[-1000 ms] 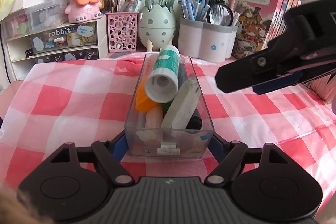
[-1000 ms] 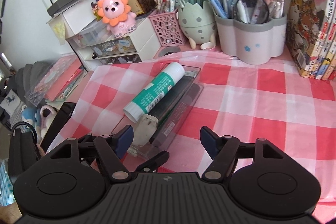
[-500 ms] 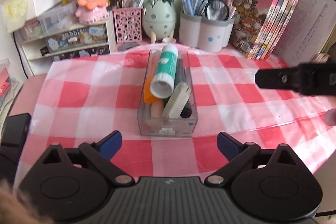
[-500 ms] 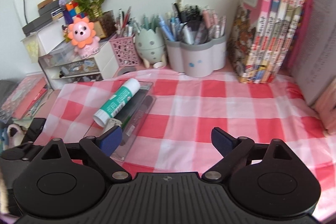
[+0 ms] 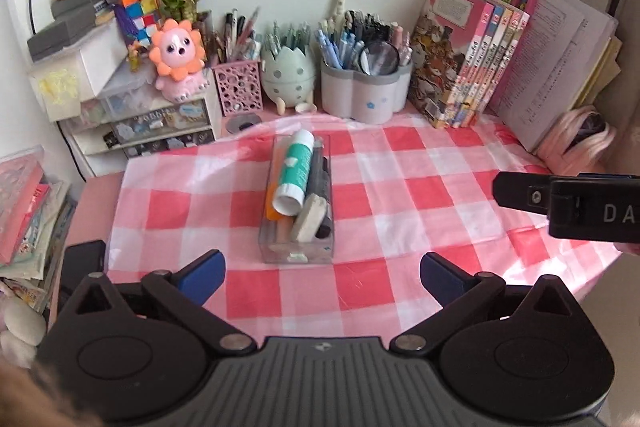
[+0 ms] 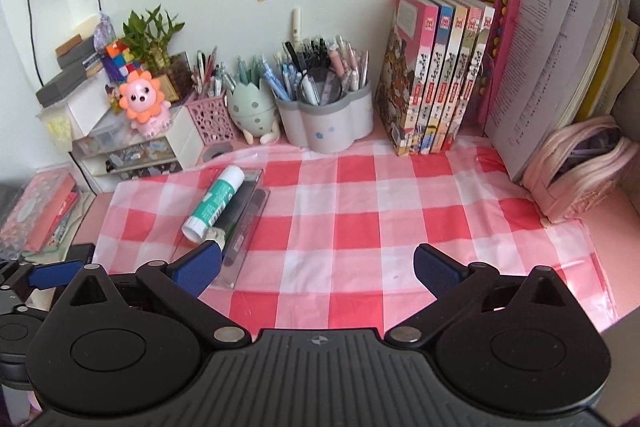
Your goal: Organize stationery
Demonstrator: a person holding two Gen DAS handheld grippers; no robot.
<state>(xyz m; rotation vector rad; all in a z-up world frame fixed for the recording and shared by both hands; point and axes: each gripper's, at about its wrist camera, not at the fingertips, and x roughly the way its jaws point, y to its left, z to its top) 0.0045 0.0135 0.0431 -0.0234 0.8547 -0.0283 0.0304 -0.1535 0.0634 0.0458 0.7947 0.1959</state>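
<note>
A clear plastic box [image 5: 297, 203] sits on the red-and-white checked cloth [image 5: 400, 187] that covers the counter, and everything else is easiest placed from it. Inside the box lie a green-and-white glue stick [image 5: 295, 167] on top, a grey-white eraser [image 5: 309, 217] leaning at the near end, an orange piece [image 5: 272, 214] along the left wall and dark pens beside the glue stick. The left gripper [image 5: 322, 271] hangs just in front of the box with its 2 blue-tipped fingers spread wide — nothing between them. The right gripper [image 6: 316, 261] is to the right of the box, fingers equally wide apart and holding nothing; its left fingertip overlaps the near corner of the box in its own view, though contact cannot be judged. Behind the box stand an egg-shaped pen holder [image 5: 288, 77], a pink mesh pen cup [image 5: 238, 93] and a grey flower-shaped pen pot [image 5: 366, 95] — with a row of books [image 5: 472, 55] further right.
</note>
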